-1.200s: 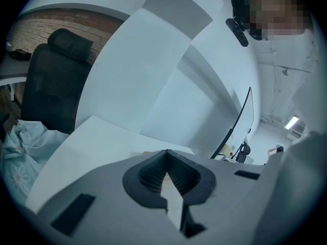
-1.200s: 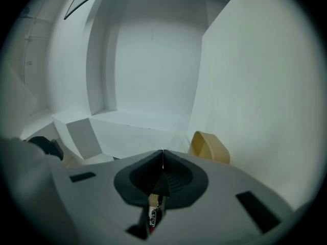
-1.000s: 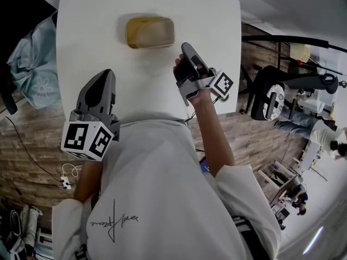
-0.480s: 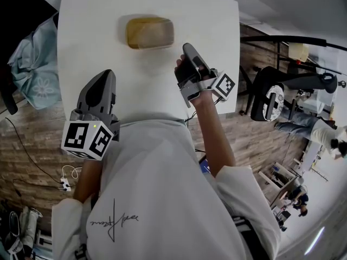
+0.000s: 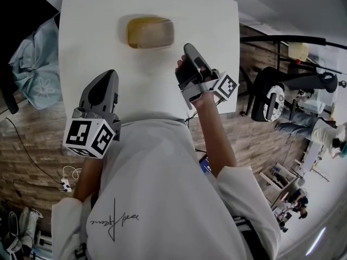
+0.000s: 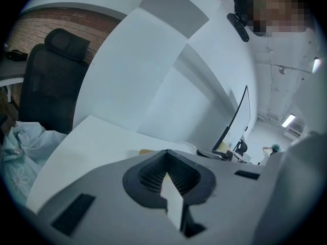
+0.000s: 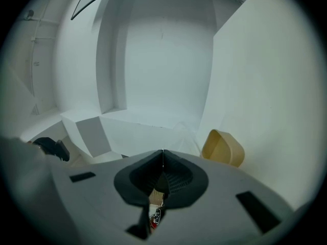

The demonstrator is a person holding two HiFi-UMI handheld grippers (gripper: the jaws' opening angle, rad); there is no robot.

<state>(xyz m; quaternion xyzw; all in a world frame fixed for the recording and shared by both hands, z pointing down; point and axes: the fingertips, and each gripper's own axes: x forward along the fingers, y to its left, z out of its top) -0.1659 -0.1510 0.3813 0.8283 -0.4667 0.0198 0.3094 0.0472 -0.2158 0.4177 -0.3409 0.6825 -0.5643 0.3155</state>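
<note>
Our left tool (image 5: 109,73) hangs over the near edge of the white tabletop (image 5: 87,20). Its own view shows the jaws pressed together at the tips with nothing between them (image 6: 166,153). The hand that carries it is hidden under its body and marker cube. Our right tool (image 5: 188,47) is likewise closed tip to tip and empty (image 7: 163,152), and a hand (image 5: 187,73) wraps its grip. Through the slot behind its jaws we glimpse something small, red and white, too small to name. The tan container (image 5: 150,32) sits on the tabletop ahead of both tools. It lies near the right tool's tips and a little to their left, and farther from the left tool, off to its right. From the right tool it shows as a rounded tan tub (image 7: 223,147), its lower part cut off by the tool's body. From the left tool only a thin tan sliver (image 6: 148,151) clears the body. We cannot tell whether anything lies inside it. A pale blue cloth (image 5: 33,64) lies beyond the tabletop's edge, to the left of the left tool, and a black office chair (image 6: 51,80) stands behind it.
</note>
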